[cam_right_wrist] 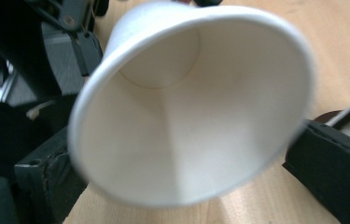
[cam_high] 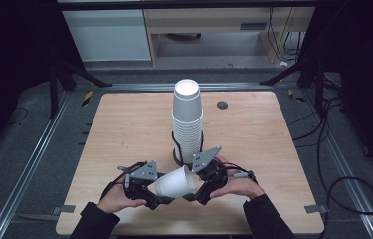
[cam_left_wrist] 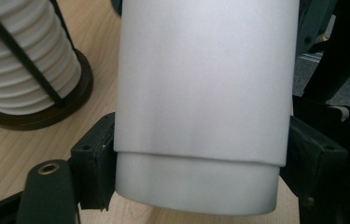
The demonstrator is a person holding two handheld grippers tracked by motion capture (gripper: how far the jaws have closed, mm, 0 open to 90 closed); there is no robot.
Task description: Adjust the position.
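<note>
White paper cup (cam_high: 174, 182), lower centre of high view, tipped on its side w/ open mouth toward frame right, base toward left. Empty inside, plain matte wall; looks like two nested cups, though can't be sure.

Cup stack (cam_high: 187, 122) blocks straight ahead; table (cam_high: 124, 129) sides open.

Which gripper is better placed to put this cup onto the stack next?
Probably the right gripper: it sits nearer the stack and holds the cup at its open rim. The left gripper clamps the closed base end, farther away.
</note>
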